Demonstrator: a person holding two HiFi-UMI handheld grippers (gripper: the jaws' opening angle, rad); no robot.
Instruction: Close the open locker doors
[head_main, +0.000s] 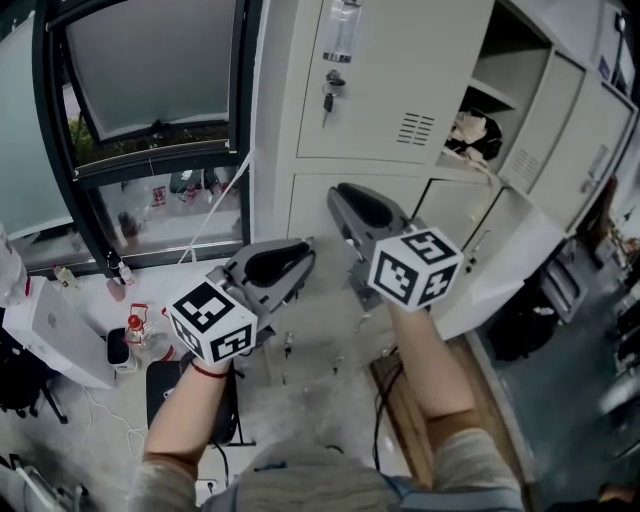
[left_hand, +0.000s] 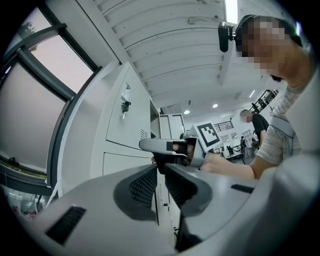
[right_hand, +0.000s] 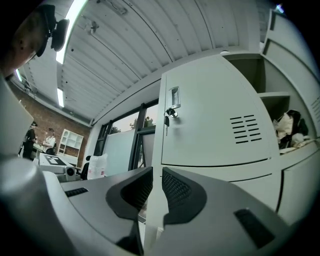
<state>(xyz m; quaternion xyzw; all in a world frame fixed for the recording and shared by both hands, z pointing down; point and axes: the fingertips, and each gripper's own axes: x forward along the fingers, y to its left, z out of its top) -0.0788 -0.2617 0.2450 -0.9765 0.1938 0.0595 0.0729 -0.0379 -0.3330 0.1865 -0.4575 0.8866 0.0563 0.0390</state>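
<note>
Approach step, by my reading — right hand-held gripper (head_main: 345, 205) and left hand-held gripper (head_main: 300, 255), each with jaws a narrow slit apart and empty, hover before the lockers (head_main: 400, 80). The upper door (head_main: 545, 120) and lower door (head_main: 505, 260) stand open to their right — next, push the lower door shut
</note>
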